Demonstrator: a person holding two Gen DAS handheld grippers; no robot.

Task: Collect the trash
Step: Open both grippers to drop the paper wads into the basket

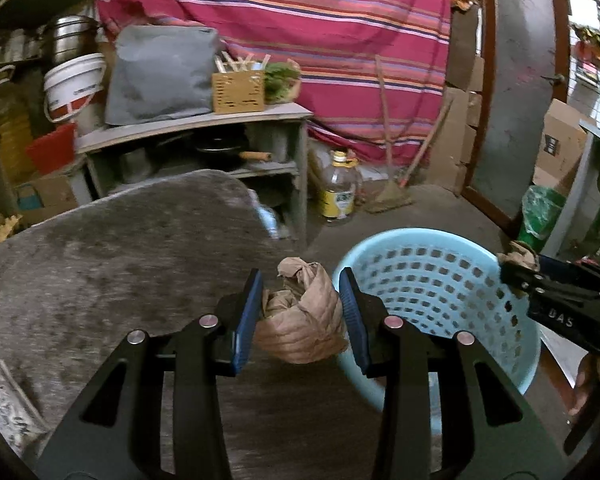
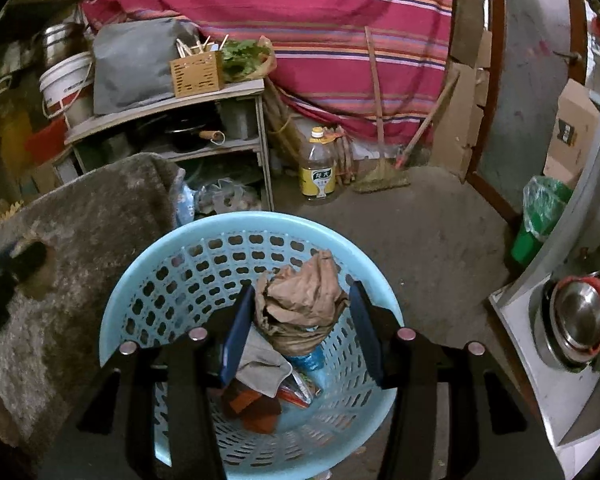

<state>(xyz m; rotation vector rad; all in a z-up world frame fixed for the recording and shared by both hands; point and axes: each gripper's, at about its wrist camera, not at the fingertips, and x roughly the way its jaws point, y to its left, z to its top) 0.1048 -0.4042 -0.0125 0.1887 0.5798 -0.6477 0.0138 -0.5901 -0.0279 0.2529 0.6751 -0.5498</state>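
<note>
My left gripper point(image 1: 302, 312) is shut on a crumpled brown paper wad point(image 1: 304, 324), held between the blue pads just above the grey fuzzy tabletop point(image 1: 100, 260), left of the light blue perforated basket point(image 1: 440, 280). My right gripper point(image 2: 304, 320) is shut on a second crumpled brown paper wad point(image 2: 300, 300) and hangs over the open basket point(image 2: 180, 248). Inside the basket lie a grey rag point(image 2: 260, 360), a blue wrapper point(image 2: 310, 360) and reddish scraps point(image 2: 256, 408). The right gripper point(image 1: 560, 296) also shows at the right edge of the left wrist view.
A wooden shelf point(image 1: 196, 120) with pots stands behind the table. On the floor are an oil bottle point(image 1: 338, 188), a broom point(image 1: 388, 196) and a green-lined bin point(image 1: 540, 216). A steel bowl point(image 2: 580, 316) sits on a white unit at the right.
</note>
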